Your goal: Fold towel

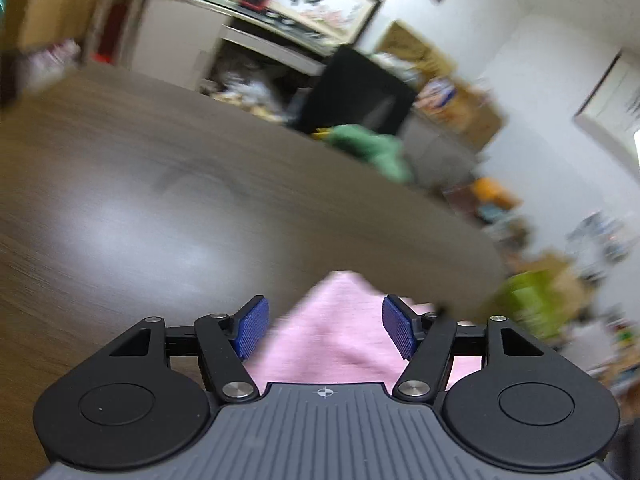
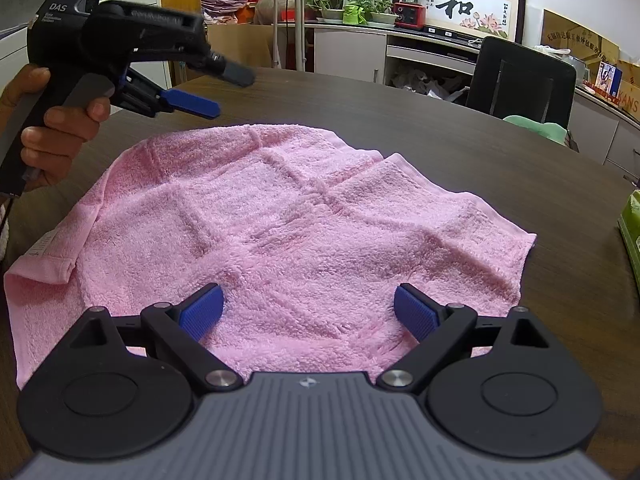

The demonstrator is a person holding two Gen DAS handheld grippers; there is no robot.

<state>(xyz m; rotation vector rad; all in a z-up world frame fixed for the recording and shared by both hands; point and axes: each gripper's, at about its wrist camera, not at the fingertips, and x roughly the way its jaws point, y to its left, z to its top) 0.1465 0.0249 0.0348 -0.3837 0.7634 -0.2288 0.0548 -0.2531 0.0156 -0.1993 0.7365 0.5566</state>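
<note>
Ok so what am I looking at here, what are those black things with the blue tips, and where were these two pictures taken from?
Those are hand-held grippers: a person carries one in each hand, each with two blue-padded fingers and a camera looking forward along them. One picture is from the left gripper, the other from the right gripper.

In the right view you also see the left gripper from the side, held by a hand above the far left of the towel.

The pink towel lies spread out and creased on a dark wooden table. The left view is blurred and shows only one corner of it.

Both grippers have their jaws apart, and neither holds anything. Past the table stand a black chair and cluttered shelves.
</note>
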